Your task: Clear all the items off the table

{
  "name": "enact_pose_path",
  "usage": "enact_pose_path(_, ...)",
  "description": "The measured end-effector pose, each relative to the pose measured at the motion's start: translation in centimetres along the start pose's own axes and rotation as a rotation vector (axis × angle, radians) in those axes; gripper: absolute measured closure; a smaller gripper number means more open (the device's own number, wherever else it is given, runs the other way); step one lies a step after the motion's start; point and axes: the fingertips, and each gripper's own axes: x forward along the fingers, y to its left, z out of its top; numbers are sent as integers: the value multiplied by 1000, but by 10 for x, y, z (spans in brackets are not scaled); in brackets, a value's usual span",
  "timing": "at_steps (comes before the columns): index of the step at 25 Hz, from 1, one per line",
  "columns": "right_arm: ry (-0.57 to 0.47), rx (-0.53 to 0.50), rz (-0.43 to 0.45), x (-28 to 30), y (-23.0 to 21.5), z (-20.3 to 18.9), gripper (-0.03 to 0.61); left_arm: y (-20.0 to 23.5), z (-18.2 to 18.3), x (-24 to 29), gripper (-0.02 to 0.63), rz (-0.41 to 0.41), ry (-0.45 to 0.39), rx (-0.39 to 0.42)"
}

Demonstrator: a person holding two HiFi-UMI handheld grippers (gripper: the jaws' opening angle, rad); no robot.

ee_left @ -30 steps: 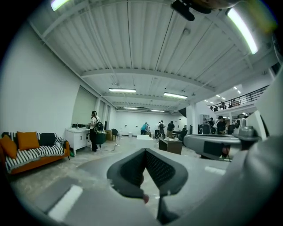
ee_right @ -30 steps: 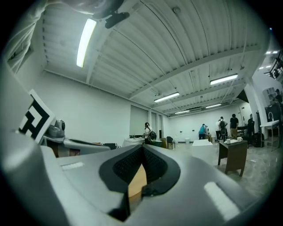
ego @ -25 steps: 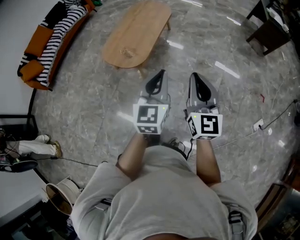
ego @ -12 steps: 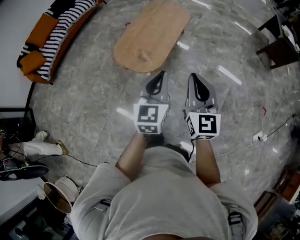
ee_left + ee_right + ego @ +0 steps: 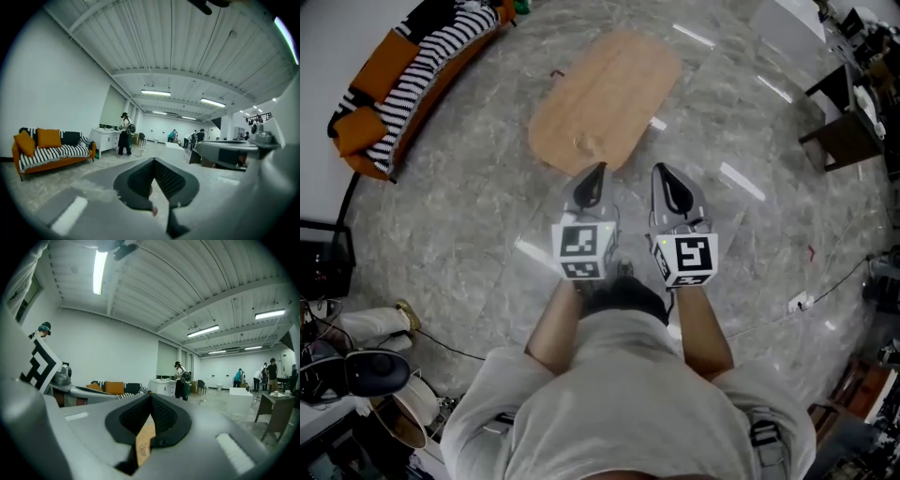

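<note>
Though seemingly almost done, not finished: on the tabletop (image 5: 614, 89) at 12 o'clock, just one small clear item (image 5: 585, 145) left, near the near end. Remaining: reach it, grip it, carry it off. Left gripper (image 5: 598, 169) and right gripper (image 5: 660, 171) short of the tabletop, jaws together, holding nothing.

A person is standing with the left gripper (image 5: 591, 180) and the right gripper (image 5: 671, 184) side by side, pointing at the near end of the table (image 5: 609, 89), which is stretching away ahead. A small item (image 5: 587, 145) is sitting on that near end. A sofa (image 5: 398, 84) is running along the far left wall, a side table (image 5: 836, 142) is standing well apart at the far right, and a cable (image 5: 830, 281) is trailing across the floor at the near right.
</note>
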Motion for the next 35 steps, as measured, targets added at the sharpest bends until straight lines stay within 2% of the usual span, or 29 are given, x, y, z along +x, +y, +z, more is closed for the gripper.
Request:
enact_pose_path(7, -4, -5, 63, 49, -4, -5, 572, 21, -2, 29, 594, 36, 5, -6)
enact_pose_path(13, -13, 20, 124, 116, -24, -1, 572, 44, 13, 89, 594, 52, 17, 21)
enact_pose_path(18, 28, 10, 207, 175, -37, -10, 572, 66, 10, 147, 594, 71, 68, 39)
enact_pose_path(23, 55, 45, 218, 210, -70, -26, 572, 74, 3, 184, 594, 106, 109, 33)
enact_pose_path(28, 98, 84, 229, 233, -70, -52, 572, 100, -17, 195, 594, 150, 158, -20)
enact_pose_path(35, 225, 112, 250, 266, -52, -115, 572, 140, -68, 205, 594, 187, 266, -94)
